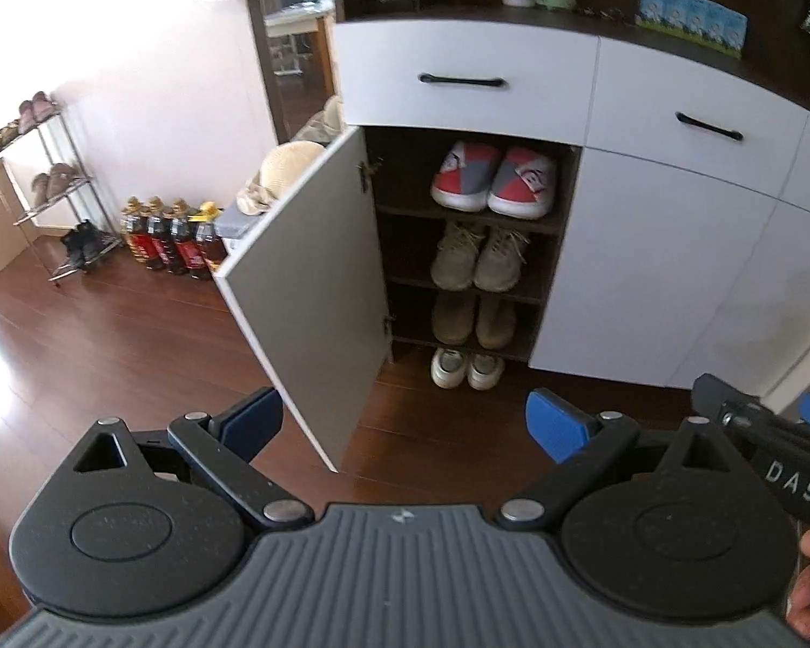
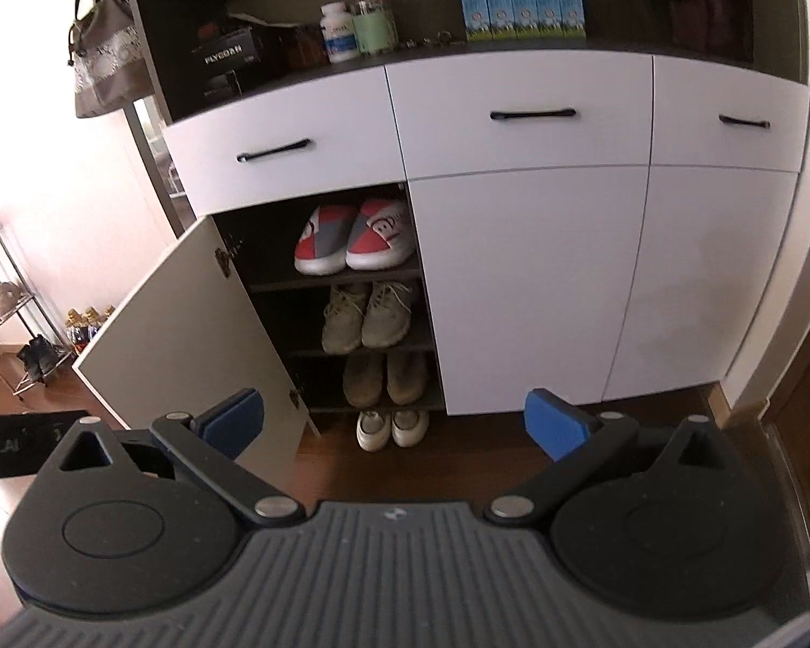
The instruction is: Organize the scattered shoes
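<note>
A white shoe cabinet (image 1: pixel 648 264) (image 2: pixel 529 281) stands ahead with its left door (image 1: pixel 308 291) (image 2: pixel 189 324) swung open. Inside, red-and-grey slippers (image 1: pixel 494 178) (image 2: pixel 353 240) sit on the top shelf, grey-green sneakers (image 1: pixel 478 256) (image 2: pixel 367 316) below, tan boots (image 1: pixel 472 318) (image 2: pixel 386 378) below those, and white shoes (image 1: pixel 465 368) (image 2: pixel 391 426) at the bottom. My left gripper (image 1: pixel 405 424) is open and empty, back from the cabinet. My right gripper (image 2: pixel 394 424) is open and empty; it also shows at the right edge of the left wrist view (image 1: pixel 772 443).
A wire shoe rack (image 1: pixel 54 189) (image 2: pixel 5 313) with several shoes stands at the left wall. Bottles (image 1: pixel 173 240) and a straw hat (image 1: pixel 286 167) sit beside the open door. The ledge above the drawers holds jars (image 2: pixel 351 32) and cartons (image 2: pixel 524 13). The floor is dark wood (image 1: pixel 135 356).
</note>
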A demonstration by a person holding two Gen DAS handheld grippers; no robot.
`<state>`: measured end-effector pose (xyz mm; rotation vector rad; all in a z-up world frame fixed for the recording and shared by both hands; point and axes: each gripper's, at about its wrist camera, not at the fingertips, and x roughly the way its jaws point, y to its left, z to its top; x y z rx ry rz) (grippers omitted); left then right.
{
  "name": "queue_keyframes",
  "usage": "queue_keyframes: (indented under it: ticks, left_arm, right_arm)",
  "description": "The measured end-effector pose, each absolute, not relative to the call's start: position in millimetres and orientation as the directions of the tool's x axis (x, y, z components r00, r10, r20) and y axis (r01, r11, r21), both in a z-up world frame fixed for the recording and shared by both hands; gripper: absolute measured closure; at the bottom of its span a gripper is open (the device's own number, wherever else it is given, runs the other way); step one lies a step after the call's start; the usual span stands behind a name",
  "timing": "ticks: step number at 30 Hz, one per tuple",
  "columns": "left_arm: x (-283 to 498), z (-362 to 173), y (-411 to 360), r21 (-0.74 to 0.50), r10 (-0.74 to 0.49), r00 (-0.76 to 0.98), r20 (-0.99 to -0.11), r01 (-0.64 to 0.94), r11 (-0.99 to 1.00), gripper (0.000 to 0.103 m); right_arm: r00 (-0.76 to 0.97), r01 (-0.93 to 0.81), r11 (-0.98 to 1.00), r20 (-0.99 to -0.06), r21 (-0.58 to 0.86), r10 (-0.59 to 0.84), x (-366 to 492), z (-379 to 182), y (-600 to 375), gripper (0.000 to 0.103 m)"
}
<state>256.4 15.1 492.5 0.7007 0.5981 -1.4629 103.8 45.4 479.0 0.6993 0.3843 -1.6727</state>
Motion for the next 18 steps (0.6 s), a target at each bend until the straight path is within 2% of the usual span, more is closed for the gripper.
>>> queue_keyframes:
  ticks: [18]
  left_arm:
    - [216, 479, -21, 0.095, -0.658, 0.003, -0.753, 0.99, -0.104, 0.005]
  right_arm:
    - [-0.165, 0.957, -0.279, -0.63, 0.085, -0.759, 82, 481, 36, 0.001]
